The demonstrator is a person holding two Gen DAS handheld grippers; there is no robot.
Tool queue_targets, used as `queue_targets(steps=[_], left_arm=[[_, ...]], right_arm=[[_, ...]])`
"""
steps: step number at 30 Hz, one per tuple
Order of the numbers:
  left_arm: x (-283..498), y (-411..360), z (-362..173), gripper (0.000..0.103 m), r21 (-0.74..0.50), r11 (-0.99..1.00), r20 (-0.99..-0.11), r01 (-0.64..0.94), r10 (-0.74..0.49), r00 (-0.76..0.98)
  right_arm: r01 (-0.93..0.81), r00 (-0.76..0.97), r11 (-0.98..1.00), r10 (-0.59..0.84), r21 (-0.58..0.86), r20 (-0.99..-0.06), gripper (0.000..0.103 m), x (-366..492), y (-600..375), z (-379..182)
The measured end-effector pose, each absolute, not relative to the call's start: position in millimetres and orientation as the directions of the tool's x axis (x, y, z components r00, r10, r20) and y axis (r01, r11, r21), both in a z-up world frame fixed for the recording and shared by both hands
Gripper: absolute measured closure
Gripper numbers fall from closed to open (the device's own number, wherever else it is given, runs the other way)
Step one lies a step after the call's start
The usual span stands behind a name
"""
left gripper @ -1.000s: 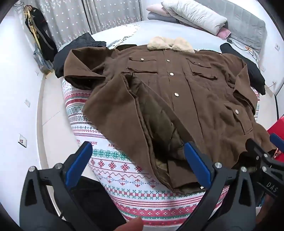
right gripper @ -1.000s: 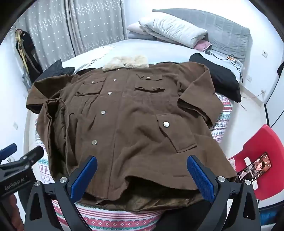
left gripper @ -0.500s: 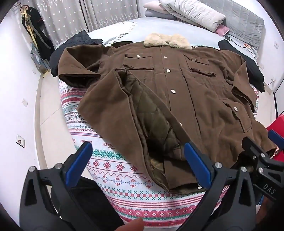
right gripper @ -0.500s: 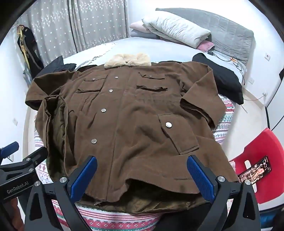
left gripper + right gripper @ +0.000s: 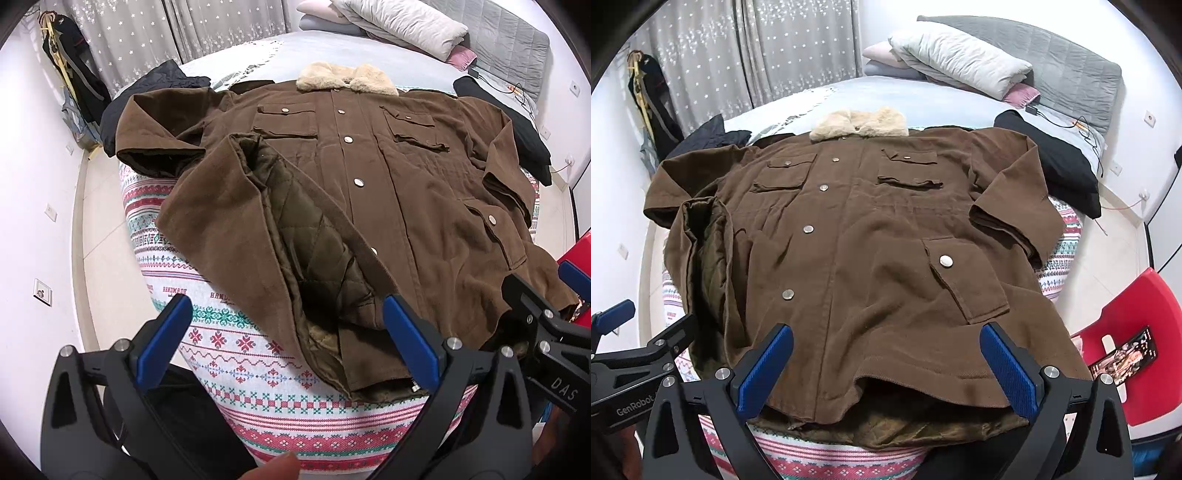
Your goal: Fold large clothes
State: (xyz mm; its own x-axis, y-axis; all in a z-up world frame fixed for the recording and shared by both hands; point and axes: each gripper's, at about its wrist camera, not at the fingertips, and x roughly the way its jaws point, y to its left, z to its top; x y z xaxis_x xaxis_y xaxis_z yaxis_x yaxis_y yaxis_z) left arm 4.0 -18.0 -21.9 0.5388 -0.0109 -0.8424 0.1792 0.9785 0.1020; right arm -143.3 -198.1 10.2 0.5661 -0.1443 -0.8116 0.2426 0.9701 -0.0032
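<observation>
Where the coat [image 5: 871, 236] overhangs the bed [image 5: 258, 398], its hem hides.

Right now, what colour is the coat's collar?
Cream, fluffy collar; right wrist view shows it best.

A home bedroom. A bed [image 5: 827, 92] across the middle, spread with a patterned knit blanket [image 5: 236, 343]; far right, stacked pillows [image 5: 956, 62] against a grey padded headboard [image 5: 1071, 70]. Grey star-dotted curtains [image 5: 757, 55] along the far wall, a bag [image 5: 70, 55] hanging far left. Wall sockets [image 5: 42, 293] low on the left, a charging cable [image 5: 1086, 129] trailing over the bed, a red plastic chair [image 5: 1145, 306] near right.
</observation>
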Motion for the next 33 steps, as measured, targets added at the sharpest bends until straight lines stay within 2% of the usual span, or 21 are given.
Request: queue_targets(steps=[33], left_arm=[[4.3, -10.7, -25.5, 0.0, 0.084, 0.98, -0.846, 0.179, -0.025, 0.533]], right_arm=[[0.245, 0.56, 0.97, -0.153, -0.014, -0.814, 0.001, -139.1, -195.0, 9.7]])
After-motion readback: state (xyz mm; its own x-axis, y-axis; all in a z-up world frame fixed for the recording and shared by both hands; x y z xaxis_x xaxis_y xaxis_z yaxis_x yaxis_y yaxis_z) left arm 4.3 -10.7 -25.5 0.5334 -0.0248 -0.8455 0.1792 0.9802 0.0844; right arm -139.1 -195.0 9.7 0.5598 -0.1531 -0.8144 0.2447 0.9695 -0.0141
